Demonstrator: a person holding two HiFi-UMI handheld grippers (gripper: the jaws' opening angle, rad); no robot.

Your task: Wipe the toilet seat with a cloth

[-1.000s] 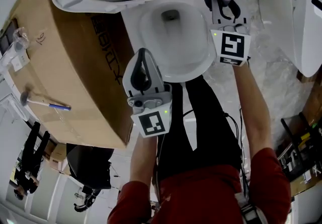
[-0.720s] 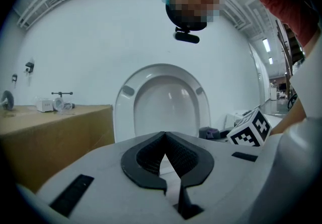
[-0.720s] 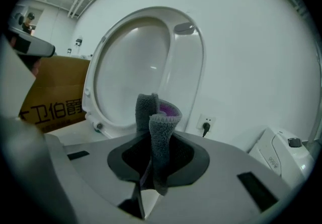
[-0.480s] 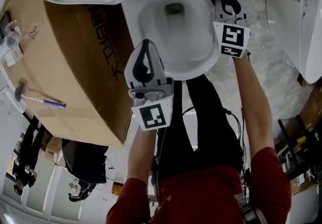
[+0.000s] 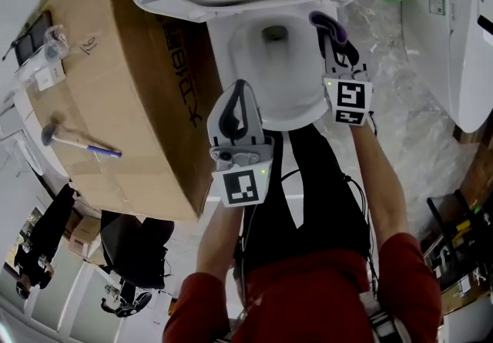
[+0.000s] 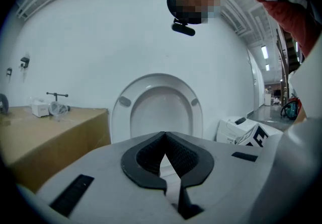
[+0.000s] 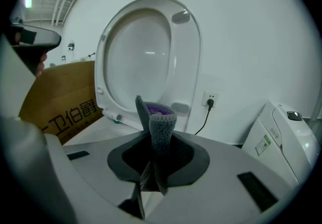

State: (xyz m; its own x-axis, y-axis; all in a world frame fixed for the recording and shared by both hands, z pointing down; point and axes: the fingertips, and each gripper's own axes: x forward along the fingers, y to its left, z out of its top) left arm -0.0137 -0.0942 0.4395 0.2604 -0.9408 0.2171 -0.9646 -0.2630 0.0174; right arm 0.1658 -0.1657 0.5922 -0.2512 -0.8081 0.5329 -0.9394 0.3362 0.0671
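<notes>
**Q:** What is lying at nine o'clock of the bowl (image 5: 296, 106)?
**A:** A cardboard box (image 5: 131, 87), carrying a hammer (image 5: 77, 142).
**Q:** And the left gripper (image 6: 164, 137)?
**A:** It is hovering at the bowl's seven o'clock, jaws pressed together, holding nothing.
**Q:** The right gripper (image 5: 336, 45)?
**A:** It is pinching the cloth (image 5: 330, 24) at the rim's three o'clock. The seat (image 7: 188, 62) is standing raised at twelve.

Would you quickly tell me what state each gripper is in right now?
Left gripper: closed, empty.
Right gripper: closed on the cloth.
</notes>
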